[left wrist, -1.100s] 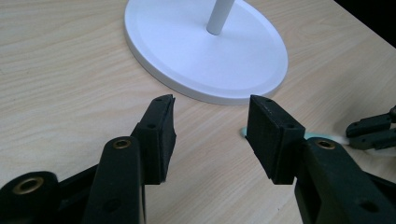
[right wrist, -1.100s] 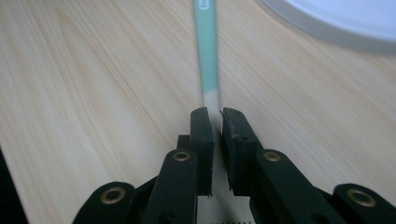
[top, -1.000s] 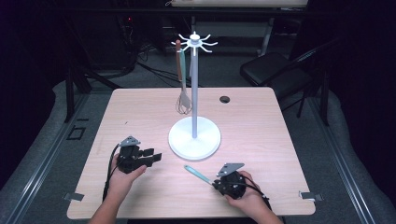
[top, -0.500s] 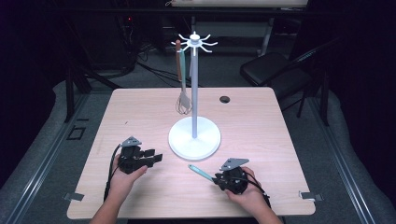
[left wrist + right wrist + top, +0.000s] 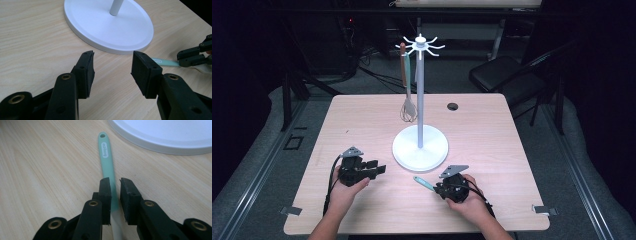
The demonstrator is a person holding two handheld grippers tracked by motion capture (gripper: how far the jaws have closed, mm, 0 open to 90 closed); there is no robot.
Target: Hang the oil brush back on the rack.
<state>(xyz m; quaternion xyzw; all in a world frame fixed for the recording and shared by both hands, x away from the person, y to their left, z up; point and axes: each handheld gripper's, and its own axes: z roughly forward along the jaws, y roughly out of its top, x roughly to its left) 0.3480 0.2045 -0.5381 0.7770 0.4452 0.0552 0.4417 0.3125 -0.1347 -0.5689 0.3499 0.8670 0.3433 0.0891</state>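
A mint-green utensil handle [image 5: 106, 152] with a hang hole lies on the wooden table [image 5: 362, 120], pointing toward the white stand's round base [image 5: 420, 147]. My right gripper [image 5: 115, 181] straddles that handle. Its jaws have just been closing, the left pad is at the handle, and a thin gap still shows on the right side. In the high view the right gripper [image 5: 437, 187] sits at the front right with the green handle [image 5: 422, 182] sticking out of it. My left gripper [image 5: 112, 66] rests open and empty at the front left, aimed at the stand base [image 5: 107, 25].
The stand's pole [image 5: 420, 100] rises from the base to a crown of hooks [image 5: 419, 45]. A whisk [image 5: 408, 110] and a brown-handled utensil [image 5: 403, 62] hang on its left side. A black grommet [image 5: 453, 106] sits at the back of the table. A dark chair [image 5: 502, 75] stands behind.
My right gripper has shifted slightly to the right along the front of the table, and the green handle went with it. The left gripper has stayed where it was.
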